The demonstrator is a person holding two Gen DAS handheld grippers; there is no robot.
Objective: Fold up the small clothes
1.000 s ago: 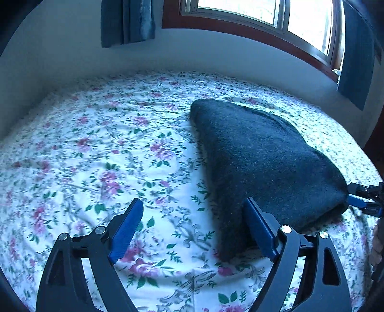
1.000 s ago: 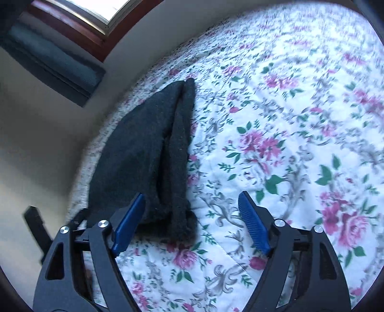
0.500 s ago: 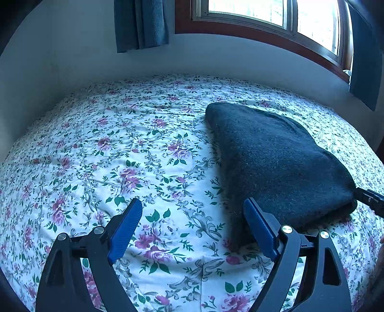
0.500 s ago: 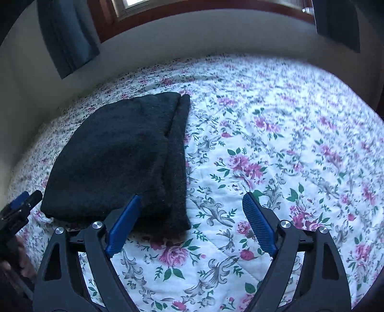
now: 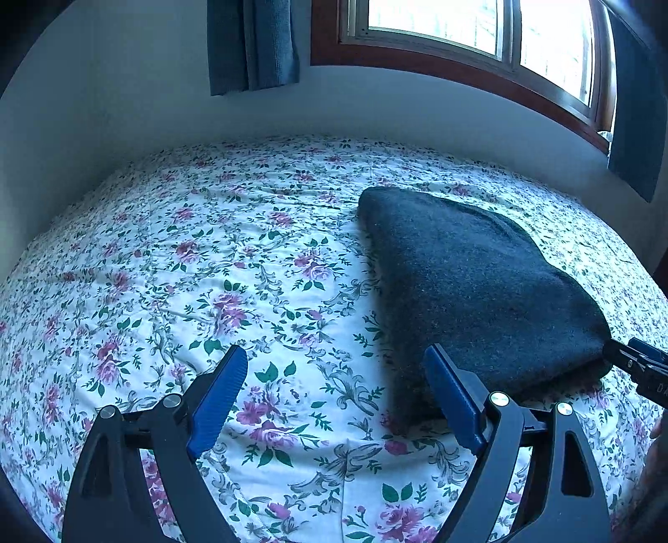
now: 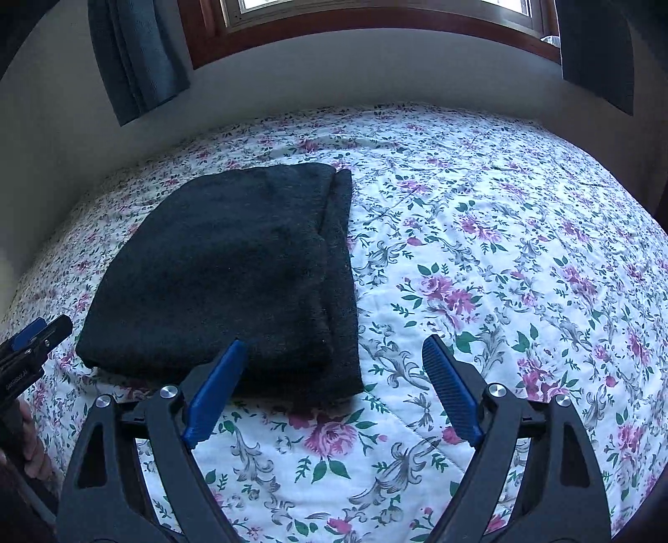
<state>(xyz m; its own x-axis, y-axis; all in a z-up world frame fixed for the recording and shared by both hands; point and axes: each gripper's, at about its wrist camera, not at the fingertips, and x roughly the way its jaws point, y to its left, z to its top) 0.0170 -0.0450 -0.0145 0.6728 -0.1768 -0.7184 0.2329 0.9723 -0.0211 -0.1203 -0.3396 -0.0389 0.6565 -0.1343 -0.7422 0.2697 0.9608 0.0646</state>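
Left tool (image 5: 336, 359): wide apart, nothing between the blue pads, hovering over the bed (image 5: 208, 271). Looks much as it did a second ago, barely shifted.

Right tool (image 6: 334, 346): also wide apart and empty. A second ago sat tilted and close over the near end of the dark garment (image 6: 234, 267); now squared up to the window (image 6: 375, 12) and drawn back, with bare sheet between the pads and only its left pad overlapping the cloth's near edge in the picture.

Probably means the fold is finished and let go: neither tool grips cloth, and the garment lies flat and settled in layers.

Garment on the flowered bed, below the window and on the side away from it. Long axis running from the tools straight toward the window. Narrower end pointing at the window, broader end on the side away from it. On the side nearer the window's right-hand end, a thin lower layer showing as a strip along the whole length.
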